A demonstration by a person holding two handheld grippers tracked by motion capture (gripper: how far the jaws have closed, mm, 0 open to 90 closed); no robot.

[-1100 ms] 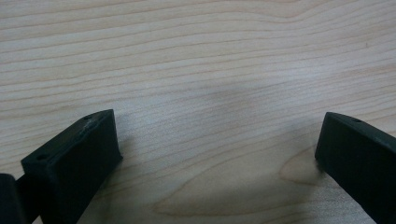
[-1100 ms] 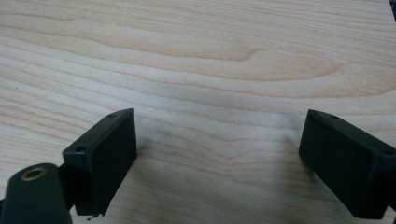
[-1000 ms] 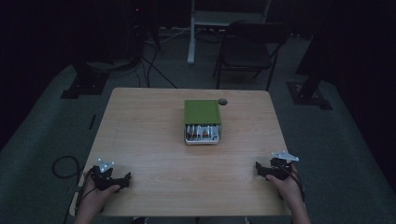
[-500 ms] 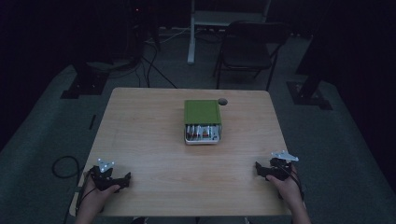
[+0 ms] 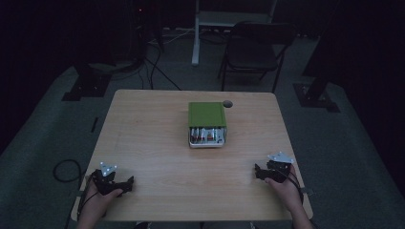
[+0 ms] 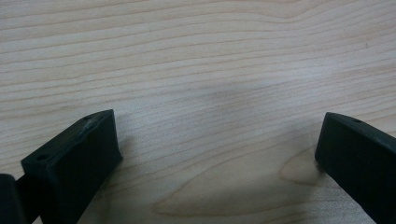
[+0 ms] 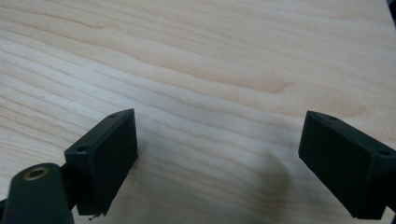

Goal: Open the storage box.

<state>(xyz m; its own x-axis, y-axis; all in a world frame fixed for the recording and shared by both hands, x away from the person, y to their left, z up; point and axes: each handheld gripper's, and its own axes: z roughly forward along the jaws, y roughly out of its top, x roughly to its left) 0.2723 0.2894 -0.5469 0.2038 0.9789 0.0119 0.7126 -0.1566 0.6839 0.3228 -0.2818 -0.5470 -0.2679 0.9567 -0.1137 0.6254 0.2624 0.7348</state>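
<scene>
A small metal box (image 5: 207, 136) with a green lid (image 5: 206, 114) slid partly back stands at the middle of the wooden table (image 5: 153, 143); several small items lie in its exposed front part. My left gripper (image 5: 125, 183) rests at the near left corner, held in a hand. My right gripper (image 5: 259, 172) rests at the near right corner. In the left gripper view the left gripper (image 6: 217, 154) stands open over bare wood. In the right gripper view the right gripper (image 7: 219, 158) also stands wide open, nothing between its jaws.
A small dark round thing (image 5: 228, 103) lies just behind the box. A folding chair (image 5: 255, 47) and a white stand (image 5: 196, 33) are beyond the table's far edge. Cables (image 5: 64, 169) trail on the floor at left.
</scene>
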